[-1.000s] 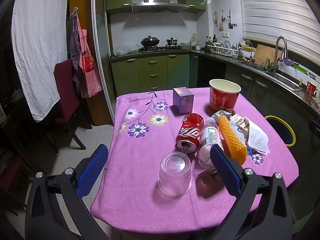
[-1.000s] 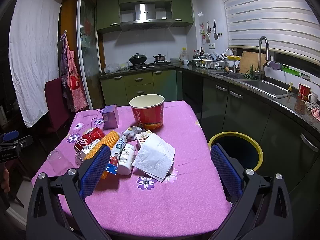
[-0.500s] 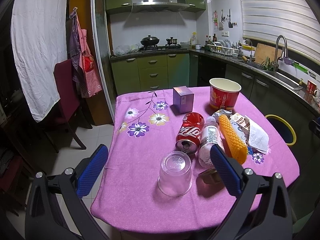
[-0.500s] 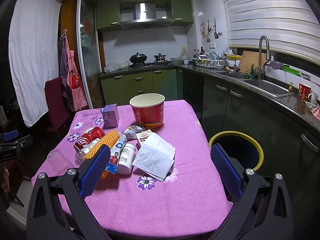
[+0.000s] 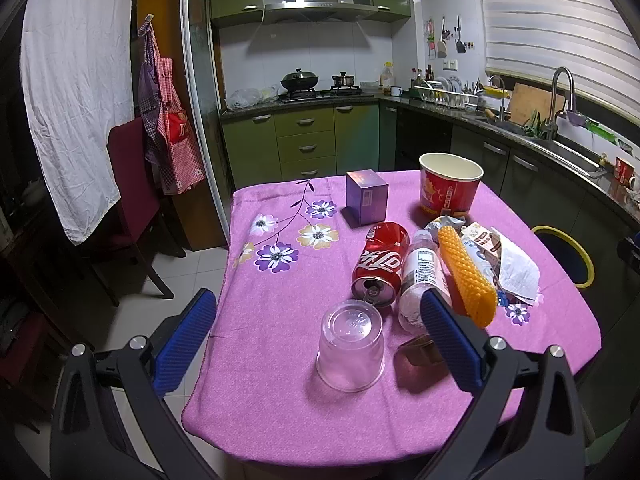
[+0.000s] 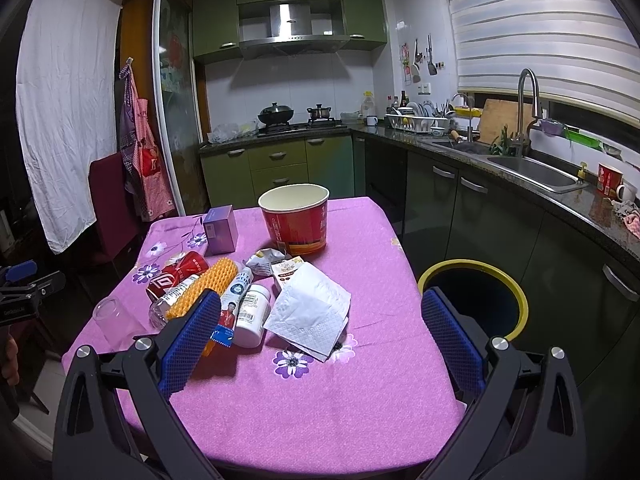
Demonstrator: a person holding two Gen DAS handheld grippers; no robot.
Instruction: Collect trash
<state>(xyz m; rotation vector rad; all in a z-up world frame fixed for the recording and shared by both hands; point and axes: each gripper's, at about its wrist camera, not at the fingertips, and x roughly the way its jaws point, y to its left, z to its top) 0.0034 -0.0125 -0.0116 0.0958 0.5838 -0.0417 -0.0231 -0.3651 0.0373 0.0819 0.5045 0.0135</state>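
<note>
Trash lies on a pink tablecloth (image 5: pixel 280 400): an upturned clear plastic cup (image 5: pixel 351 350), a red cola can (image 5: pixel 382 264) on its side, a plastic bottle (image 5: pixel 420 276), an orange foam net (image 5: pixel 466 276), a white napkin (image 6: pixel 308 310), a white pill bottle (image 6: pixel 252 314), a red paper bucket (image 6: pixel 295 218) and a purple box (image 6: pixel 220 229). My left gripper (image 5: pixel 320 338) is open and empty, just short of the cup. My right gripper (image 6: pixel 320 336) is open and empty above the table's near edge. A yellow-rimmed bin (image 6: pixel 474 296) stands right of the table.
Green kitchen cabinets (image 6: pixel 280 164) and a counter with a sink (image 6: pixel 536 170) run behind and along the right. A dark red chair (image 5: pixel 128 196) stands left of the table. A snack wrapper (image 6: pixel 266 260) lies by the bucket.
</note>
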